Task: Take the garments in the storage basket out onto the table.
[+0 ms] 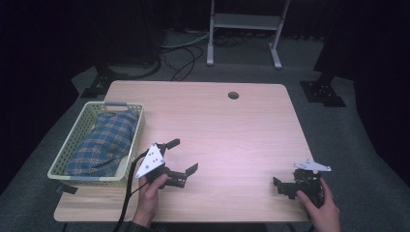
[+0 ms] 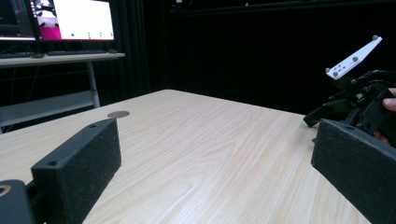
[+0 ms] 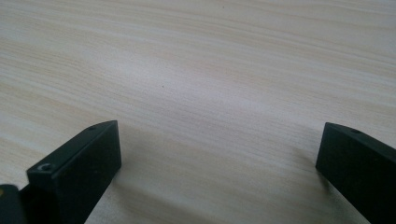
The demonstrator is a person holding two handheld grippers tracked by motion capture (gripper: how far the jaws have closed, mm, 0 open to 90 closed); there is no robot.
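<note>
Filling the basket [image 1: 63, 155]: a folded plaid cloth [image 1: 104, 140].

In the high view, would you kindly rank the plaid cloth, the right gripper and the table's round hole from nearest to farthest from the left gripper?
1. Plaid cloth, in the basket just left of the left gripper.
2. Round hole, far edge.
3. Right gripper, across the table at the right.

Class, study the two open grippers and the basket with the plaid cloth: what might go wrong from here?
1. The left gripper sits close beside the basket; a reach for the plaid cloth may knock the light basket.
2. Its cable trails over the table edge and may snag.
3. The right gripper rests near that edge and could slip off.
</note>
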